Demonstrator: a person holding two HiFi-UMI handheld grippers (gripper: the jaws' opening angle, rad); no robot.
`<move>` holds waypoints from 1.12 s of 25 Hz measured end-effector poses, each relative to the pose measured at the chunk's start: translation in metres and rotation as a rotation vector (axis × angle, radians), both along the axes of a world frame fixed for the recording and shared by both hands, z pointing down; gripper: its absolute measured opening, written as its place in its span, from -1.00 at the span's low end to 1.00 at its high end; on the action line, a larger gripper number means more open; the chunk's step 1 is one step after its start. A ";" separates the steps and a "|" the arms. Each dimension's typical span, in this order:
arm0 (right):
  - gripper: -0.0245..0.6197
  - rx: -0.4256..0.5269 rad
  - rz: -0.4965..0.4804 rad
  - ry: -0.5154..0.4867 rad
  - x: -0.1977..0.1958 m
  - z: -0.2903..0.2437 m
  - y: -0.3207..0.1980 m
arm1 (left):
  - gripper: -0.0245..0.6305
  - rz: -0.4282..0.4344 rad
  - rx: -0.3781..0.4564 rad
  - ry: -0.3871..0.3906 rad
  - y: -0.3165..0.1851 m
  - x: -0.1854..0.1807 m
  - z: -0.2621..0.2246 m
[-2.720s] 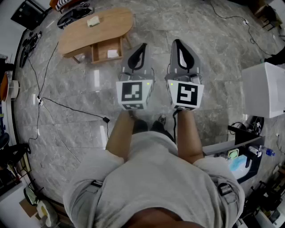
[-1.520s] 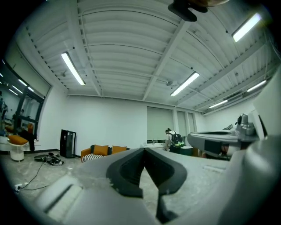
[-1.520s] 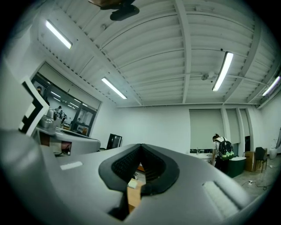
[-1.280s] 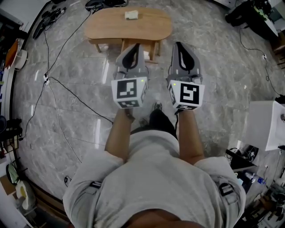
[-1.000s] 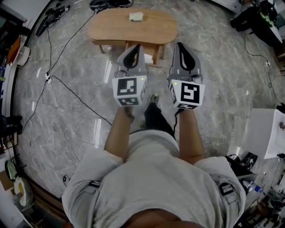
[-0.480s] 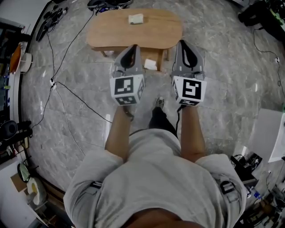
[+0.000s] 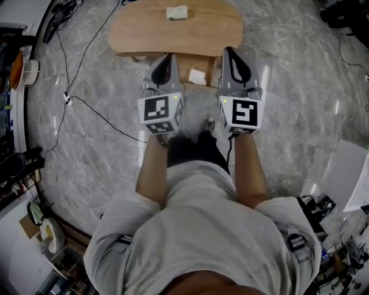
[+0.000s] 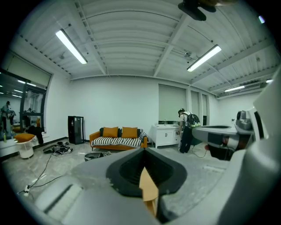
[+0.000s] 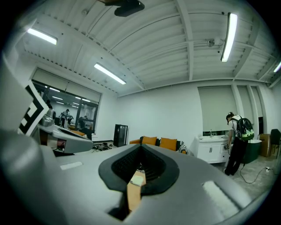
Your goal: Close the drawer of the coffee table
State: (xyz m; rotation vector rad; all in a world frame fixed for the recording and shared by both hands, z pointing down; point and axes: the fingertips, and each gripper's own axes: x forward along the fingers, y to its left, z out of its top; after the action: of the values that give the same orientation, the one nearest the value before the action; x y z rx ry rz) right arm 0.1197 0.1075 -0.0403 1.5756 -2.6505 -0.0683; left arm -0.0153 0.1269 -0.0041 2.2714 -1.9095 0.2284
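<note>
Claws are both pinched shut and empty. My left claw (image 7: 166,59) and right claw (image 7: 230,53) are held side by side and point away from the person toward the wooden bench (image 7: 144,31). In each gripper view the pads meet, leaving only a thin slit, and a strip of the bench's wood shows through it.

From the head view, the drawer (image 7: 185,63) stands pulled out from the bench's near edge. It shows in the gap between the two claw tips, and a small white packet (image 7: 197,76) lies inside it. I cannot tell whether either tip touches the drawer front.

A pale little box (image 7: 177,12) sits on the far part of the bench top. Black cables (image 7: 86,112) trail over the grey marble floor (image 7: 300,86) to the left.
</note>
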 end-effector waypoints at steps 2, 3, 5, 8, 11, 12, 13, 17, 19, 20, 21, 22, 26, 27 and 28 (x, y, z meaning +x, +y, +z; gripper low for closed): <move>-0.90 -0.021 -0.004 0.008 -0.007 0.010 -0.009 | -0.86 0.000 -0.015 0.003 -0.006 -0.006 0.008; -0.90 -0.031 -0.004 0.013 -0.011 0.015 -0.014 | -0.86 0.000 -0.027 0.003 -0.009 -0.011 0.014; -0.90 -0.058 -0.003 0.023 -0.019 0.028 -0.022 | -0.86 -0.003 -0.059 0.013 -0.015 -0.023 0.028; -0.90 -0.110 0.003 0.034 -0.030 0.053 -0.038 | -0.86 -0.014 -0.090 0.082 -0.030 -0.039 0.042; -0.90 -0.128 0.017 0.047 -0.045 0.069 -0.059 | -0.86 -0.003 -0.098 0.074 -0.050 -0.053 0.052; -0.90 -0.134 0.018 0.050 -0.053 0.074 -0.065 | -0.86 0.002 -0.108 0.059 -0.057 -0.061 0.058; -0.90 -0.143 0.016 0.052 -0.060 0.080 -0.069 | -0.86 0.006 -0.122 0.051 -0.062 -0.069 0.067; -0.90 -0.198 0.008 0.090 -0.082 0.122 -0.080 | -0.86 0.049 -0.203 0.000 -0.079 -0.099 0.118; -0.90 -0.229 0.011 0.127 -0.086 0.152 -0.082 | -0.86 0.092 -0.257 -0.059 -0.083 -0.112 0.154; -0.90 -0.241 0.013 0.152 -0.088 0.166 -0.082 | -0.86 0.107 -0.284 -0.078 -0.083 -0.118 0.171; -0.90 -0.252 0.014 0.179 -0.091 0.180 -0.080 | -0.86 0.118 -0.310 -0.082 -0.081 -0.124 0.187; -0.90 -0.262 0.013 0.203 -0.093 0.194 -0.078 | -0.86 0.128 -0.335 -0.073 -0.079 -0.128 0.202; -0.90 -0.337 0.009 0.225 -0.101 0.252 -0.074 | -0.86 0.170 -0.429 -0.012 -0.074 -0.130 0.258; -0.90 -0.355 0.013 0.231 -0.102 0.267 -0.075 | -0.86 0.185 -0.448 -0.010 -0.073 -0.129 0.273; -0.90 -0.368 0.019 0.244 -0.102 0.280 -0.076 | -0.86 0.206 -0.466 -0.015 -0.071 -0.128 0.286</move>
State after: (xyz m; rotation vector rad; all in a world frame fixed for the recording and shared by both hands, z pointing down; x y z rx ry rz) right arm 0.0172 0.0315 0.2401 1.3750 -2.2993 0.2028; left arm -0.1428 0.0557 0.2822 2.1363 -1.4327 0.6430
